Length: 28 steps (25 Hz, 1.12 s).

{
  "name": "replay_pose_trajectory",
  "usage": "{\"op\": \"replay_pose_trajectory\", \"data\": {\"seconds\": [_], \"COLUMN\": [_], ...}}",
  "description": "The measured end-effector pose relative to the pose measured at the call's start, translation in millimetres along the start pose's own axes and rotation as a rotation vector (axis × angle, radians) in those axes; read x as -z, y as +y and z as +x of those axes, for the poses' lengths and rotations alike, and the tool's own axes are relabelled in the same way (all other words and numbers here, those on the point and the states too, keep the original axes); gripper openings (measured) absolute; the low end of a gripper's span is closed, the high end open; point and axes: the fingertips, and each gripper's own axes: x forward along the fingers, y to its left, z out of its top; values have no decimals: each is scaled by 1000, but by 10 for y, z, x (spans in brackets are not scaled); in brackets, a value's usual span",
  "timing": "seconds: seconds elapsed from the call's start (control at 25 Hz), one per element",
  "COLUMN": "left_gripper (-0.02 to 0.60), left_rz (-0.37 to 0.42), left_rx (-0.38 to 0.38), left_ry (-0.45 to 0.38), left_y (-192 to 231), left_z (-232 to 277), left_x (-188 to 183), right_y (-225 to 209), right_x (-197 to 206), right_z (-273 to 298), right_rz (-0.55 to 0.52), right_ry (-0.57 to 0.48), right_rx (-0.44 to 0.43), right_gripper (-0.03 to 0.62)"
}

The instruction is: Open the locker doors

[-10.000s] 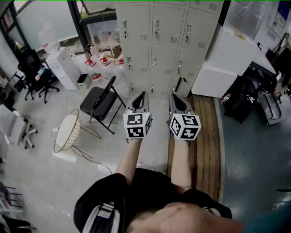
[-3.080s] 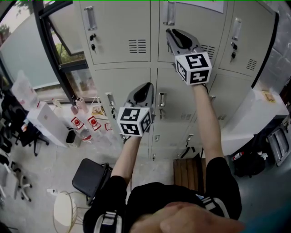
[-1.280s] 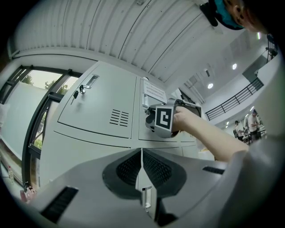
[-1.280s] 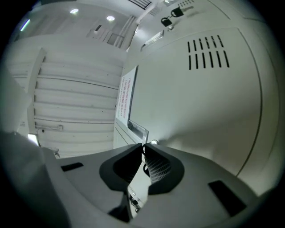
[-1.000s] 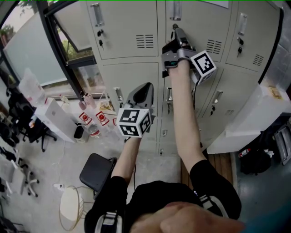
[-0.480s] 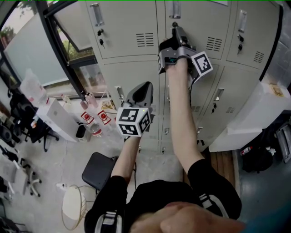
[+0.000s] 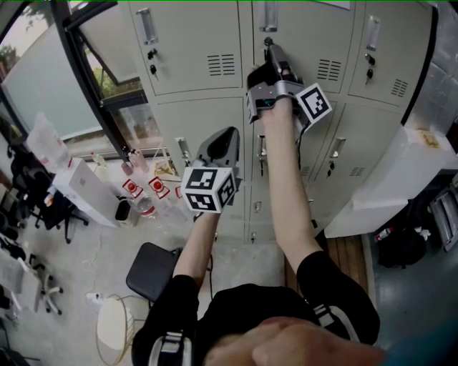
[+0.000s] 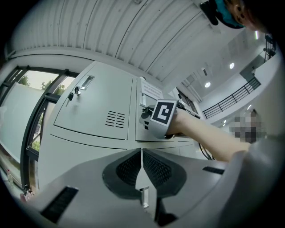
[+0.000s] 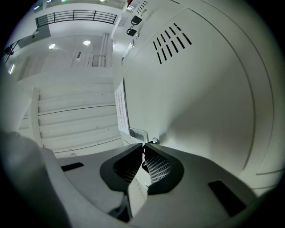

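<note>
Zero locker doors point(image 7: 193, 50) open so far.
My right gripper point(image 7: 270, 46) jaws pressed together at the top-middle lock point(image 9: 154, 141); left gripper point(image 7: 229, 134) jaws together, empty, off the lockers.

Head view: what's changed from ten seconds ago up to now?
The view closed in from across the room to right in front of the lockers. The right gripper rose and rolled, and its closed tips now sit just under the handle of the top middle door. The left gripper stayed low and shut. Every door in view remains closed.
</note>
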Motion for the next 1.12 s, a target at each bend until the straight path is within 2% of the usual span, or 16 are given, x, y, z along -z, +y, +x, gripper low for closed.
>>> {"op": "replay_pose_trajectory", "data": {"seconds": [0.4, 0.6, 0.64, 0.72, 0.92, 1.12], "left_gripper": [11, 11, 11, 11, 11, 11], "left_rz": [-10, -13, -14, -14, -14, -16], "left_rx": [24, 27, 27, 26, 24, 29], "left_ry": [3, 5, 6, 7, 13, 16], "left_y": [-148, -194, -195, -199, -222, -256], "left_z": [63, 56, 50, 39, 25, 45], "left_x": [40, 54, 60, 68, 85, 100], "right_y": [102, 175, 189, 232, 398, 517], "right_x": [0, -2, 9, 39, 83, 178], "right_z": [-73, -111, -115, -123, -170, -127], "right_rz": [-68, -224, -257, -320, -606, -1012], "right_ry": [67, 112, 125, 155, 193, 272], "right_rx": [-22, -8, -9, -22, -21, 17], "right_gripper": [28, 29, 42, 117, 129, 155]}}
